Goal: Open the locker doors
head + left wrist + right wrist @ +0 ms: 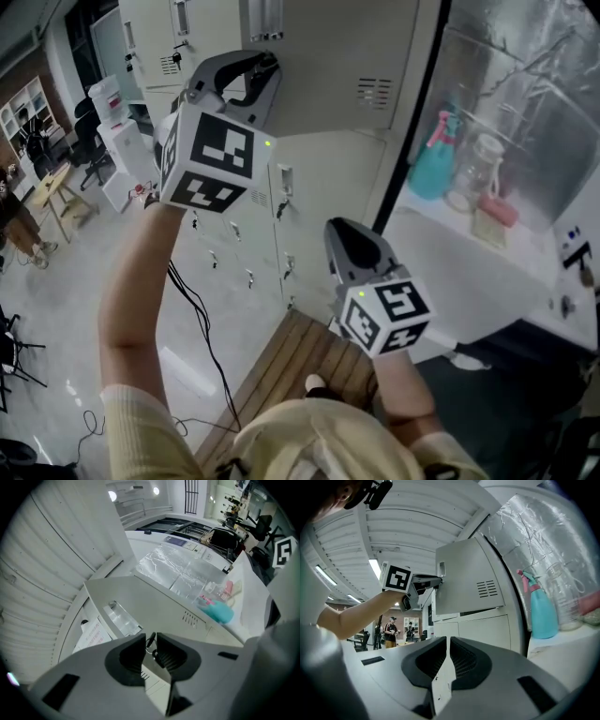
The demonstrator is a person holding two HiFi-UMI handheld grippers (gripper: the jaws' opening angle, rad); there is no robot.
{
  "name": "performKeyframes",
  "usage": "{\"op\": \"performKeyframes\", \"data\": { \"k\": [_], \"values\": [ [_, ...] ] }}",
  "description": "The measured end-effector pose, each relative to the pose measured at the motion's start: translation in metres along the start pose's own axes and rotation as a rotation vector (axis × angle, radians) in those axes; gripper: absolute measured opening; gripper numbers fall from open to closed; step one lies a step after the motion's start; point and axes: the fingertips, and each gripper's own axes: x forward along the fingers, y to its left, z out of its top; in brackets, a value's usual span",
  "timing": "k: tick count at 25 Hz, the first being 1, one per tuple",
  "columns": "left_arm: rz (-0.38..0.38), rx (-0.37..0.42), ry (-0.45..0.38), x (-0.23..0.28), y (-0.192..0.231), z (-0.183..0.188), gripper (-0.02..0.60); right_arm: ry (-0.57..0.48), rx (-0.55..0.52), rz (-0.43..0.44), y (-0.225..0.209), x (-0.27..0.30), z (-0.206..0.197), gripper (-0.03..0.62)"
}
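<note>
Left claw [263, 79] is up at the free edge of the top locker door [328, 56], clamped on the key [151, 645] hanging in its lock. That door stands swung out from the locker bank; the doors below it are closed. Right claw [349, 234] is lower, just beside the lockers, touching nothing, pinched to a thin slit and empty. Teal spray bottle [431, 159] on the white table [469, 272] to the right

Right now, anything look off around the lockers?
Nothing damaged or spilled. The top locker door hangs ajar, swung out from the closed doors below, but the left claw is shut on its key, so that looks deliberate. The spray bottle stands upright.
</note>
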Motion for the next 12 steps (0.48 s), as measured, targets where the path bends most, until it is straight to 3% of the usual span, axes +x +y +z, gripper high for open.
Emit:
{"op": "performKeyframes", "data": {
  "k": [12],
  "values": [
    [-0.012,0.023,-0.044,-0.027,-0.024,0.035,0.075,-0.01,0.001,-0.061,0.001,-0.033,0.001,0.006]
  ]
}}
